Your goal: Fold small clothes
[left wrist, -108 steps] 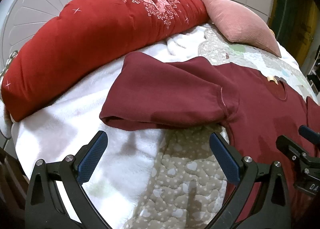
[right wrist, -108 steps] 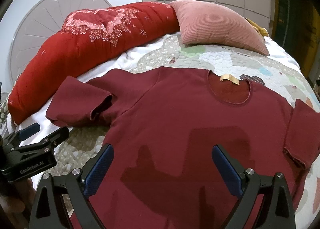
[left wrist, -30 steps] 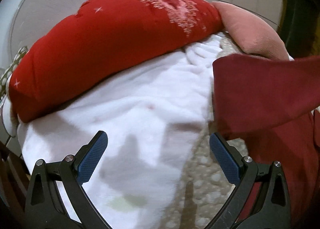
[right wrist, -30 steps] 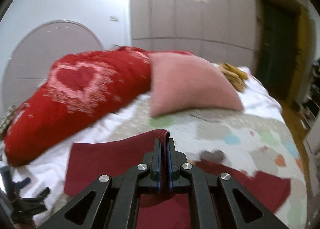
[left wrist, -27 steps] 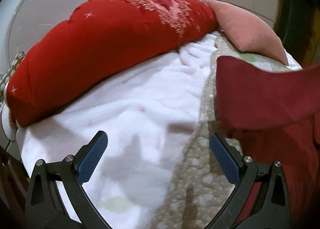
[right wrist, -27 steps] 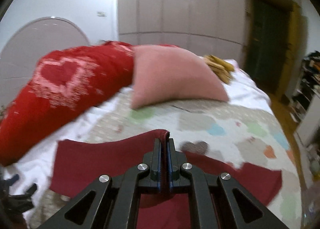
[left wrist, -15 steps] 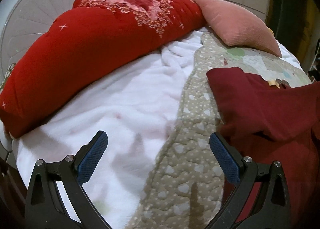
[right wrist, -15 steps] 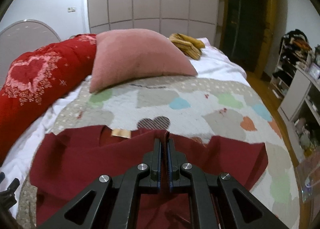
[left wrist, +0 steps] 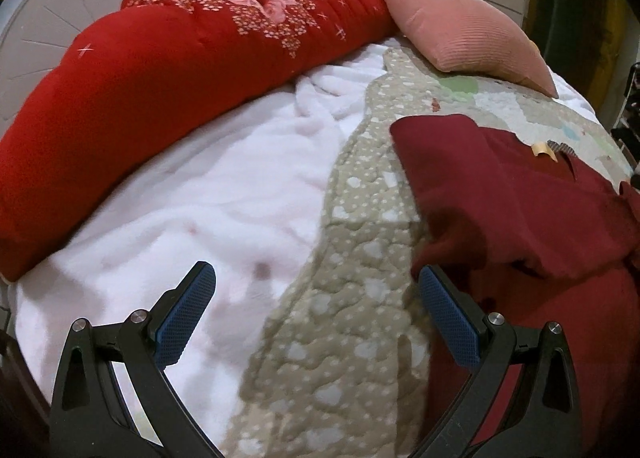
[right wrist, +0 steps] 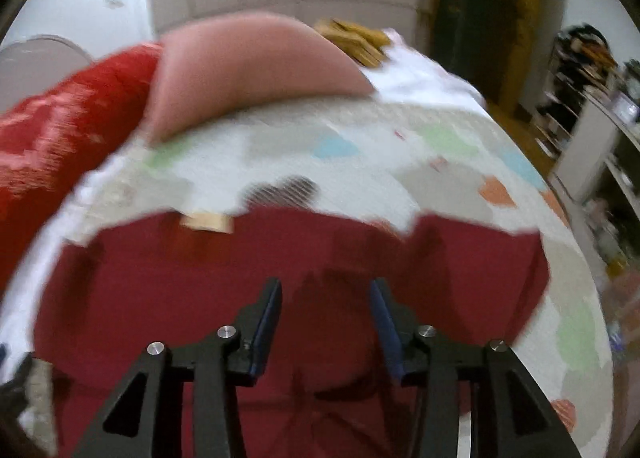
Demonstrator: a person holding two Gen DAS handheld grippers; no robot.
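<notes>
A dark red T-shirt (left wrist: 520, 209) lies on the quilt with its left sleeve and side folded over onto the body; a tan neck label (left wrist: 542, 147) shows. In the right wrist view the shirt (right wrist: 240, 278) fills the lower frame, blurred. My left gripper (left wrist: 316, 310) is open and empty, hovering over the quilt just left of the shirt's folded edge. My right gripper (right wrist: 326, 306) is open, jaws partly apart, empty above the middle of the shirt.
A long red bolster (left wrist: 160, 69) and a pink cushion (left wrist: 460, 33) lie at the head of the bed. A white fleece blanket (left wrist: 180, 209) lies left of the patterned quilt (left wrist: 360, 338). Shelves (right wrist: 592, 145) stand beyond the bed's right edge.
My right gripper carried the shirt's left sleeve across onto the body, then opened and let it go. The left gripper stayed open and barely shifted.
</notes>
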